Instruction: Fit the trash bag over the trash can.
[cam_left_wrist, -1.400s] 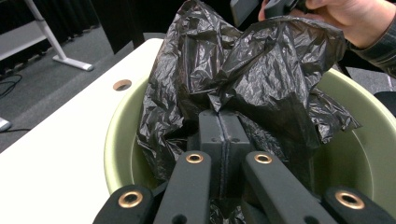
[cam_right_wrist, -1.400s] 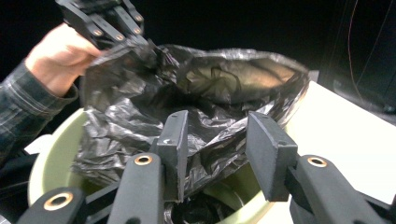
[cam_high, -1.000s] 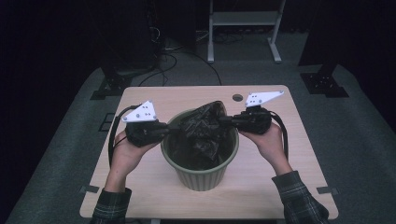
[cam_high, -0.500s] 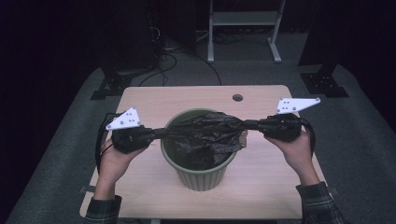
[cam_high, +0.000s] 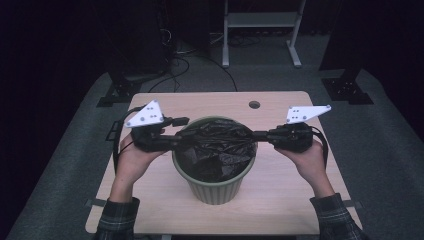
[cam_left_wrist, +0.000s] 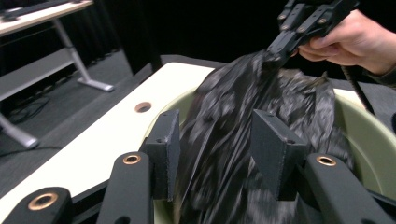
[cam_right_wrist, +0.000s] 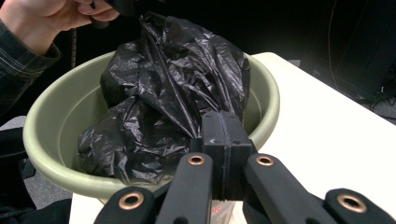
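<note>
A green plastic bin (cam_high: 215, 192) stands mid-table with a black bag (cam_high: 217, 145) inside, its top pulled across the mouth. My left gripper (cam_high: 181, 141) is at the bin's left rim. In the left gripper view its jaws have just been opening: they (cam_left_wrist: 215, 135) stand apart with the blurred bag (cam_left_wrist: 243, 93) loose between the pads. At the right rim, my right gripper (cam_high: 256, 135) is shut on a pinched fold of the bag (cam_right_wrist: 159, 93). Its closed pads (cam_right_wrist: 223, 126) sit just inside the bin's rim (cam_right_wrist: 51, 121).
The bin sits on a light wooden table (cam_high: 280, 105) with a round cable hole (cam_high: 254, 105) behind it. A metal rack (cam_high: 260, 20) and cables stand on the dark floor beyond the far edge. A hand holds each gripper from the near side.
Both hands drew apart and stretched the bag across the bin's mouth. Then the left gripper came back slightly toward the bin and its jaws parted. The right stays clamped on the bag.
</note>
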